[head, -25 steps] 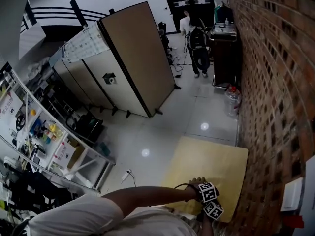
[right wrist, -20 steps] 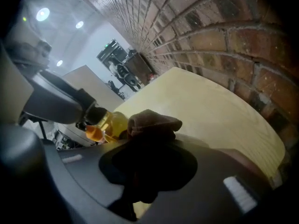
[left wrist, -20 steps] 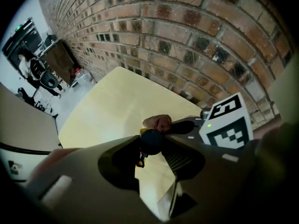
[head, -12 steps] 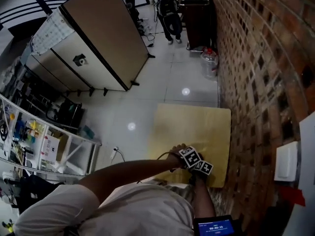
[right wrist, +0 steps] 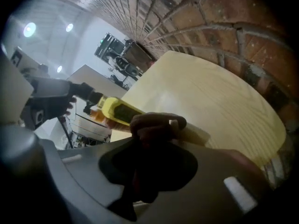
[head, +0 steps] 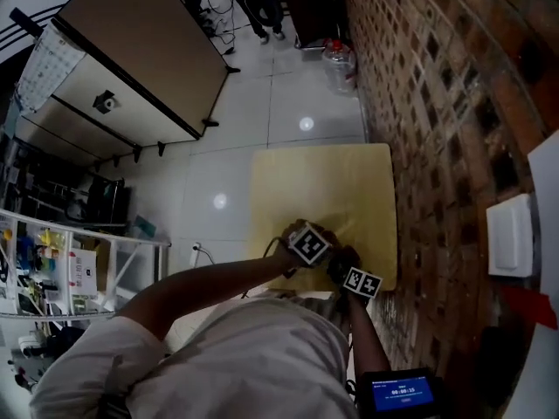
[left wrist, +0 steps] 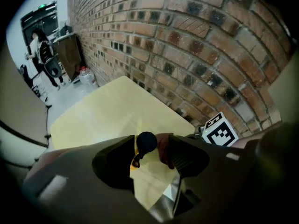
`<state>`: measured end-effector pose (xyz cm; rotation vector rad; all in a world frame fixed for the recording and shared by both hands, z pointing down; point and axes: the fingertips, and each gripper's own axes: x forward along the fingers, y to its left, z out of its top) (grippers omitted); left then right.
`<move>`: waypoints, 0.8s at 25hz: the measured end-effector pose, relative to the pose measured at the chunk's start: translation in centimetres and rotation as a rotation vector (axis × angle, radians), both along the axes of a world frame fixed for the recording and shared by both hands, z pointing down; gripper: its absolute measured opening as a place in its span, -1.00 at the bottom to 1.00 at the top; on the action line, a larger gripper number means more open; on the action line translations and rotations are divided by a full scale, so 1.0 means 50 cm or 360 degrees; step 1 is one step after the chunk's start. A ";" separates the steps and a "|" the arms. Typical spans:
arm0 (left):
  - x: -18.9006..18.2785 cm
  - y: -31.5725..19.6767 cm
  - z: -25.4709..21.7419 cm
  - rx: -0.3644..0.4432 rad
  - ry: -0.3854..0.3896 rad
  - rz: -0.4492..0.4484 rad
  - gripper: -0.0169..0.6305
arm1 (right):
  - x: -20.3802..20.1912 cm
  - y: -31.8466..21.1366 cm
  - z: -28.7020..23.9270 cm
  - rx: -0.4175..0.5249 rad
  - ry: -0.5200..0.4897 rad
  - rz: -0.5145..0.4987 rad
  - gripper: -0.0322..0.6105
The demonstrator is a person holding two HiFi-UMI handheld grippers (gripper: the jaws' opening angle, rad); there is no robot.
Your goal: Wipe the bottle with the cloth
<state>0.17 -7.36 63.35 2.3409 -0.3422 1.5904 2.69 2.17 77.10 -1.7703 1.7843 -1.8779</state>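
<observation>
Yellow bottle (right wrist: 117, 112) loose at its cap (left wrist: 146, 142), dark cloth (right wrist: 154, 125) draped over its middle.
Nearest, over the desk's (head: 323, 182) near edge, the right hand-held gripper (right wrist: 152, 146) is clamped on the bunched cloth, which wraps the bottle's middle. The bottle lies slantwise low over the desk, and I cannot tell whether it rests on it. It has a yellow body with a dark panel, orange toward the neck, and a round dark cap. There the left hand-held gripper's (left wrist: 150, 149) jaws have just been opening and now stand wide, with the cap between them and no pad pressing on it. That looks like a hold released, perhaps for a fresh one, so wiping seems under way, not finished. Beyond, the bare desk runs on, with a brick wall (head: 419, 103) along its right side.
</observation>
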 end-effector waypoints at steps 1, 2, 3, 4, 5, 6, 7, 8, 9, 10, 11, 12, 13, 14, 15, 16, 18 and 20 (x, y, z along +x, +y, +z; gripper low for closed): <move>-0.005 0.003 -0.016 0.0019 0.0046 0.0105 -0.18 | -0.006 0.015 -0.012 0.0024 0.0021 -0.0016 -0.63; -0.007 0.006 -0.033 0.0065 0.0104 0.0251 -0.17 | -0.011 0.029 -0.024 0.0045 0.0045 -0.0031 -0.63; -0.006 0.008 -0.049 0.0134 0.0156 0.0429 -0.17 | -0.016 0.043 -0.034 0.0063 0.0068 -0.0043 -0.63; -0.008 0.011 -0.059 0.0212 0.0187 0.0626 -0.17 | -0.019 0.056 -0.043 0.0076 0.0088 -0.0050 -0.63; -0.013 0.016 -0.060 0.0289 0.0191 0.0825 -0.17 | -0.022 0.067 -0.051 0.0086 0.0104 -0.0056 -0.63; -0.018 0.020 -0.057 0.0366 0.0176 0.1016 -0.17 | -0.024 0.076 -0.059 0.0096 0.0117 -0.0062 -0.63; -0.022 0.023 -0.052 0.0442 0.0158 0.1196 -0.17 | -0.027 0.082 -0.066 0.0108 0.0129 -0.0070 -0.63; -0.022 0.027 -0.046 0.0511 0.0144 0.1361 -0.17 | -0.029 0.085 -0.074 0.0123 0.0139 -0.0079 -0.63; -0.020 0.032 -0.040 0.0561 0.0137 0.1510 -0.18 | -0.031 0.085 -0.082 0.0141 0.0147 -0.0088 -0.63; -0.017 0.041 -0.033 0.0584 0.0133 0.1636 -0.18 | -0.032 0.084 -0.093 0.0160 0.0158 -0.0098 -0.63; -0.012 0.050 -0.025 0.0580 0.0126 0.1733 -0.18 | -0.032 0.081 -0.105 0.0176 0.0176 -0.0110 -0.63; -0.007 0.060 -0.014 0.0557 0.0111 0.1801 -0.18 | -0.032 0.079 -0.117 0.0189 0.0199 -0.0123 -0.63; -0.002 0.068 -0.001 0.0533 0.0085 0.1847 -0.18 | -0.032 0.076 -0.127 0.0202 0.0221 -0.0138 -0.63; 0.002 0.072 0.014 0.0520 0.0050 0.1879 -0.19 | -0.033 0.072 -0.135 0.0217 0.0243 -0.0154 -0.63; 0.007 0.072 0.028 0.0522 0.0013 0.1898 -0.20 | -0.036 0.067 -0.143 0.0235 0.0261 -0.0171 -0.63; 0.013 0.069 0.039 0.0535 -0.0019 0.1901 -0.25 | -0.039 0.061 -0.151 0.0254 0.0278 -0.0189 -0.63; 0.026 0.063 0.046 0.0538 -0.0054 0.1848 -0.41 | -0.049 0.045 -0.167 0.0304 0.0307 -0.0227 -0.63; 0.039 0.062 0.043 0.0495 -0.0065 0.1713 -0.42 | -0.064 0.025 -0.186 0.0381 0.0329 -0.0273 -0.63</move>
